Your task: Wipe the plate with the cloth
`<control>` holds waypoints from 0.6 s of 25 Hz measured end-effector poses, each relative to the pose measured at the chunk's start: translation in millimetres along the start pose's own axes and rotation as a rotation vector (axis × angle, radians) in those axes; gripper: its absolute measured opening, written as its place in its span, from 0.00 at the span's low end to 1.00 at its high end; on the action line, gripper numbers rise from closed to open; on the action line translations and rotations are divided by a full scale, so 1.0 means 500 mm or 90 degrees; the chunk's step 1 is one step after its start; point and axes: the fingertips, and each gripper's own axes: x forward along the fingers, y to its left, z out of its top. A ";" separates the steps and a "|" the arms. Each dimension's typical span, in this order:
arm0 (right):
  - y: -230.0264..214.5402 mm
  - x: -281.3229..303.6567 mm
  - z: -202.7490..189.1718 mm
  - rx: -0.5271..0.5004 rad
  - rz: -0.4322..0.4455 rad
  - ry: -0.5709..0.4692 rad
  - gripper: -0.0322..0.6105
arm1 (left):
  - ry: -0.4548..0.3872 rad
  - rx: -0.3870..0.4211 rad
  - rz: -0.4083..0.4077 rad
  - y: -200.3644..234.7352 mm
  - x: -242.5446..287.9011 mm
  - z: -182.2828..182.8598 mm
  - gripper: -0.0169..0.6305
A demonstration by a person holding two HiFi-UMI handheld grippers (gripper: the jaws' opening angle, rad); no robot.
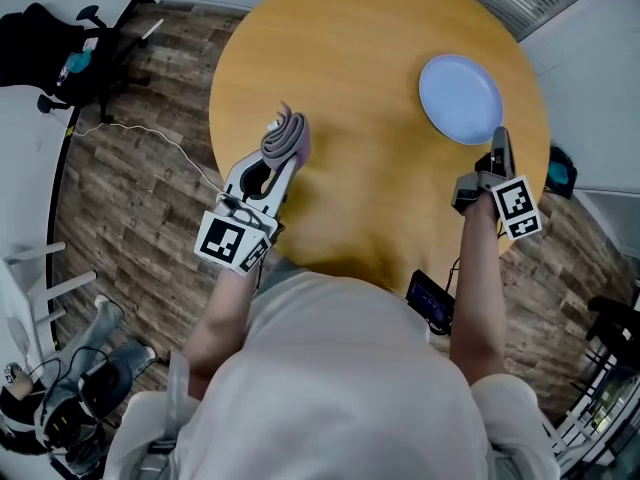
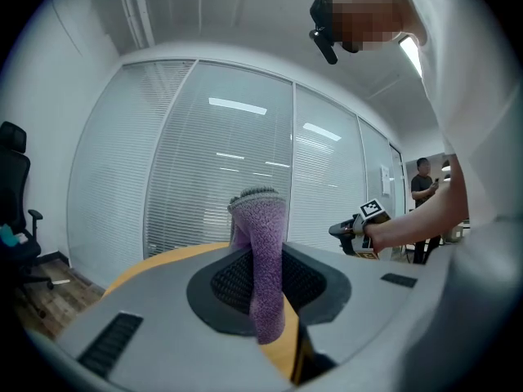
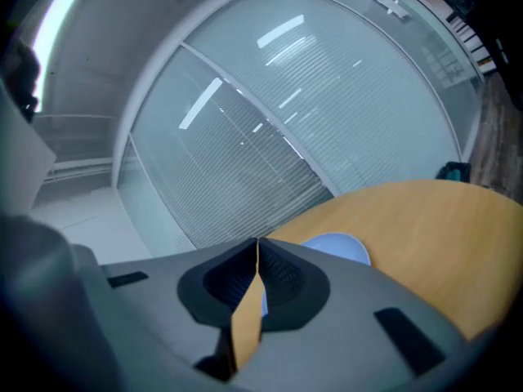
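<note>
A pale blue plate [image 1: 460, 98] lies flat on the round wooden table [image 1: 370, 168], toward its far right; the plate [image 3: 337, 247] also shows just past my right jaws. My right gripper [image 1: 499, 140] hangs above the table near the plate's near edge, shut with nothing between its jaws and not touching the plate. My left gripper [image 1: 287, 140] is held over the table's left part, shut on a purple and grey cloth [image 1: 285, 136]. The cloth [image 2: 263, 260] stands bunched between the left pads.
A black office chair [image 1: 55, 48] stands on the wood floor at far left. A dark phone-like device [image 1: 430, 301] sits at the table's near edge by my body. A teal object [image 1: 560, 173] lies right of the table. Glass walls with blinds surround the room; a person [image 2: 422, 198] stands far off.
</note>
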 end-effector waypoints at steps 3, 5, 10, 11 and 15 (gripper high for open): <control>0.058 -0.009 0.023 -0.049 0.045 -0.010 0.08 | 0.000 0.016 -0.006 -0.004 0.000 0.005 0.13; 0.093 -0.022 0.032 -0.076 0.070 -0.011 0.08 | -0.002 0.028 -0.014 -0.013 -0.002 0.013 0.13; 0.170 -0.063 0.059 -0.141 0.123 -0.035 0.08 | -0.024 0.041 -0.034 -0.030 -0.003 0.047 0.13; 0.182 -0.072 0.064 -0.156 0.132 -0.039 0.08 | -0.028 0.042 -0.038 -0.034 -0.002 0.051 0.13; 0.221 -0.103 0.084 -0.205 0.150 -0.054 0.08 | -0.045 0.047 -0.049 -0.050 0.002 0.070 0.13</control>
